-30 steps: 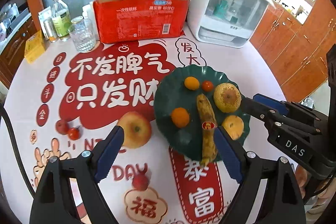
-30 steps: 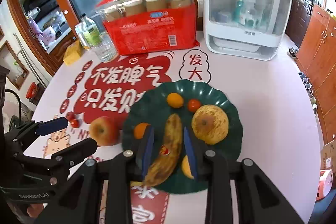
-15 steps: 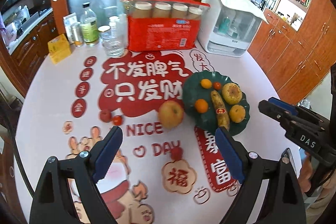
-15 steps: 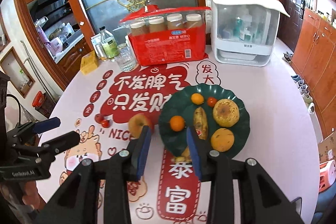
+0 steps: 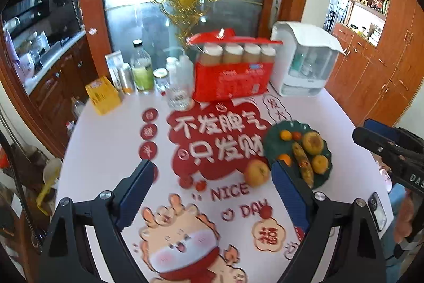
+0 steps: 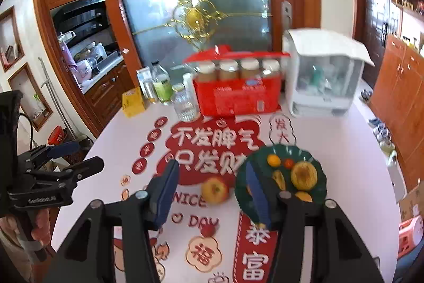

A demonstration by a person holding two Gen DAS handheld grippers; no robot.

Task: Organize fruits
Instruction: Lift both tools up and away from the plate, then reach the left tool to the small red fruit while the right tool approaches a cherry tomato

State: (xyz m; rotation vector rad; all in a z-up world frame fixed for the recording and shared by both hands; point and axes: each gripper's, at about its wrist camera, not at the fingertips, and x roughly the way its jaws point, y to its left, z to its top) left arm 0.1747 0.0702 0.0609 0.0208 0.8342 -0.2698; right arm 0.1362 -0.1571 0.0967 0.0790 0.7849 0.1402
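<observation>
The left gripper (image 5: 212,192) has its blue pads (image 5: 136,192) spread wide with nothing between them, as they were a second ago, but it now hangs much higher and farther back above the table (image 5: 111,145), so far more of the printed cloth shows beneath it. The right gripper (image 6: 212,192) is also released and empty; its fingers, which a second ago stood narrowly either side of the banana (image 6: 279,179), have parted and pulled back off the plate. The banana now lies free on the green plate (image 5: 270,142), beside the large yellow pear (image 5: 313,143), with a small orange (image 5: 285,135) and a cherry tomato (image 5: 297,135) behind them, another orange (image 5: 285,158) at the plate's near left and a yellowish citrus fruit (image 5: 319,164) at its near right. The apple (image 5: 256,173) rests on the cloth just beside the plate's left rim, not on it, in the same spot as before. Two small tomatoes (image 5: 193,183) lie on the cloth well left of the apple, and one more small red fruit (image 5: 266,211) sits nearer the cameras, by the "DAY" lettering. At the table's far edge stand a red carton of jars (image 5: 233,81), a white appliance (image 5: 304,62), a glass (image 5: 179,94), bottles (image 5: 141,68) and a yellow box (image 5: 103,94). From the left camera the right gripper (image 5: 365,135) appears at the right edge.
</observation>
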